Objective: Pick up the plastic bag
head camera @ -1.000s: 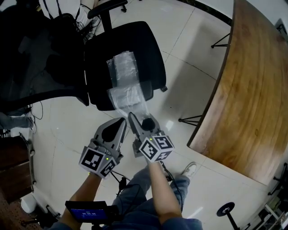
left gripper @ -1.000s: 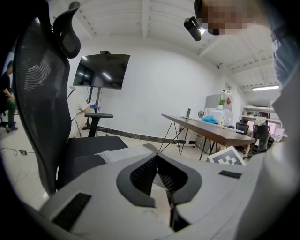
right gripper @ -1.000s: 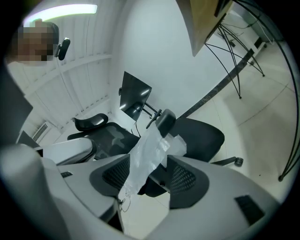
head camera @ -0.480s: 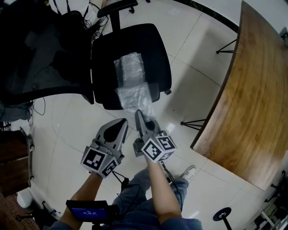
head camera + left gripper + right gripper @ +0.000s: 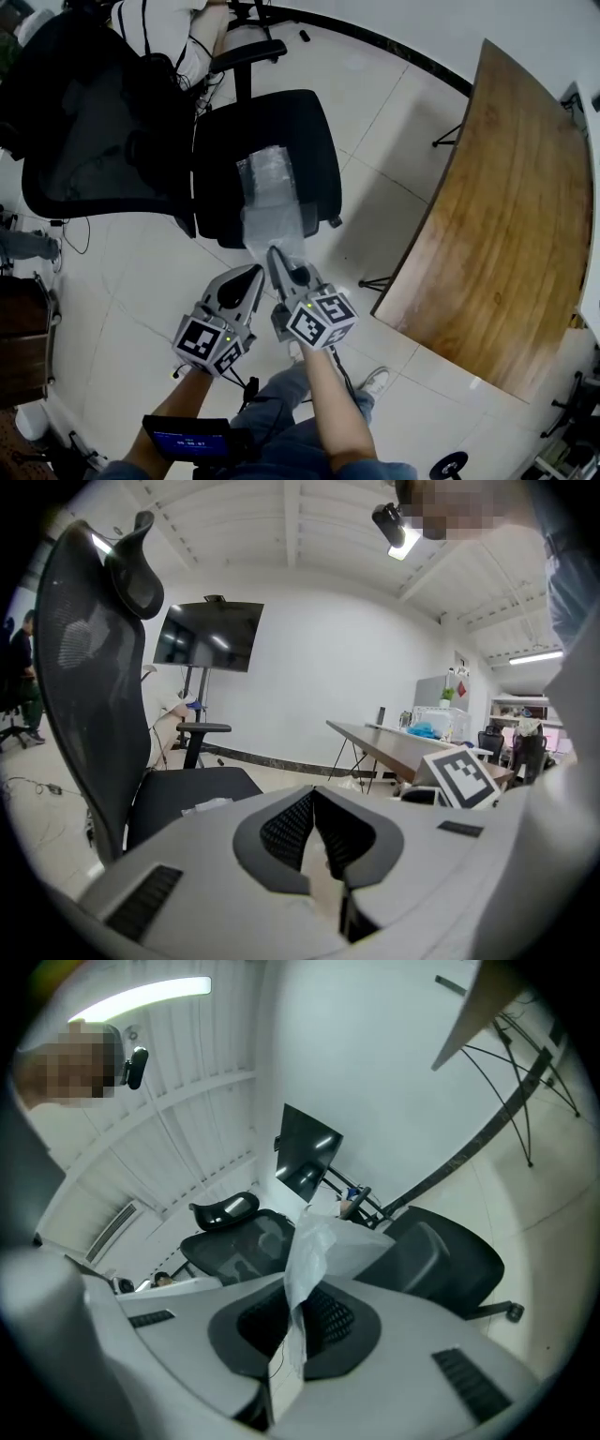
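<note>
On the seat of the black office chair (image 5: 305, 131), that's where most of the plastic bag (image 5: 272, 192) is lying right now, stretched out front to back with its near end trailing off the front edge of the cushion. So here's where I reckon I am with this one: the grab looks done, the lift doesn't. The right gripper (image 5: 275, 255) has its jaws clamped together on that near end of the bag. In the right gripper view you can see the crinkly clear film sprouting up from between the pads, pinched thin where they meet, so I'm calling that a proper hold and not just a touch. The left gripper (image 5: 255, 274) is parked just beside the right one, jaws closed on each other with nothing in them. Its own view only shows the chair and the room beyond, no film anywhere near the pads, so it's basically along for the ride. What's left, as far as I can judge: the bulk of the bag rests flat on the seat, so it isn't picked up yet. I need to raise the right gripper and draw the whole length clear of the cushion. My one worry is that it's thin, slippery stuff held by a small corner, so it could slide out or snag on the seat edge if I yank it. The wooden table (image 5: 506, 206) is well off to the right and not in the way.
</note>
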Motion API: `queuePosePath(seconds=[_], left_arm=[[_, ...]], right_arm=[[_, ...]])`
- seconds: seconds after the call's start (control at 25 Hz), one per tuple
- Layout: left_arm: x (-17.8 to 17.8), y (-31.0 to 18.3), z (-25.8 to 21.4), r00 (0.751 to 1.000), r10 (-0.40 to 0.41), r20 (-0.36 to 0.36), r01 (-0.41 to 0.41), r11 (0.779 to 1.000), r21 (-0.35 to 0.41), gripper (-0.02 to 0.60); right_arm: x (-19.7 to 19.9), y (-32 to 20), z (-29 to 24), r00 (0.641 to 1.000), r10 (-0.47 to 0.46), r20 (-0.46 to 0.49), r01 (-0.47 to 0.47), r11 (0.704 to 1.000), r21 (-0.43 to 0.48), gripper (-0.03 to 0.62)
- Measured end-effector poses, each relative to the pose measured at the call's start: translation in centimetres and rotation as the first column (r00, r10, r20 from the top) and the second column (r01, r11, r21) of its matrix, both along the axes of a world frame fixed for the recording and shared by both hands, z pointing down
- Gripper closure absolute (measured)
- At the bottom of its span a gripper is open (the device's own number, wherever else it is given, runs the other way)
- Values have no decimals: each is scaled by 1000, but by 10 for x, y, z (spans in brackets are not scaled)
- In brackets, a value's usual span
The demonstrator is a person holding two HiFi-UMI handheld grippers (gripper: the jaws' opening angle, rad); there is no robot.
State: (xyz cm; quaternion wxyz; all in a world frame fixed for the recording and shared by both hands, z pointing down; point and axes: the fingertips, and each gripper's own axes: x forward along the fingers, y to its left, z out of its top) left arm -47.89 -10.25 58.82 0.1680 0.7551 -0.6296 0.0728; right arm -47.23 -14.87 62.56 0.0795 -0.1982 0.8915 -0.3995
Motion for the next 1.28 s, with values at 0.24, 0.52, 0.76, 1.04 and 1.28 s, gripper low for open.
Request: queuePosePath(seconds=[0.24, 0.52, 0.76, 1.04, 1.28], left_arm=[[10, 2, -38, 999, -44, -15, 44, 998, 49, 575], [39, 5, -86, 999, -50, -1, 50, 992, 113, 575], [72, 14, -116, 996, -82, -22, 84, 985, 148, 575], [113, 12, -149, 997, -78, -4, 78, 976, 204, 575], [138, 8, -171, 996, -84, 7, 80, 969, 235, 575]], right_arm=[[6, -8, -65, 997, -81, -15, 82, 989, 125, 588], [31, -3, -121, 975, -211, -63, 220, 949, 224, 588], [68, -2, -160, 962, -256, -90, 271, 925, 267, 588], [109, 3, -192, 955, -278, -102, 296, 905, 306, 588], [140, 5, -220, 954, -280, -111, 301, 882, 361, 588]])
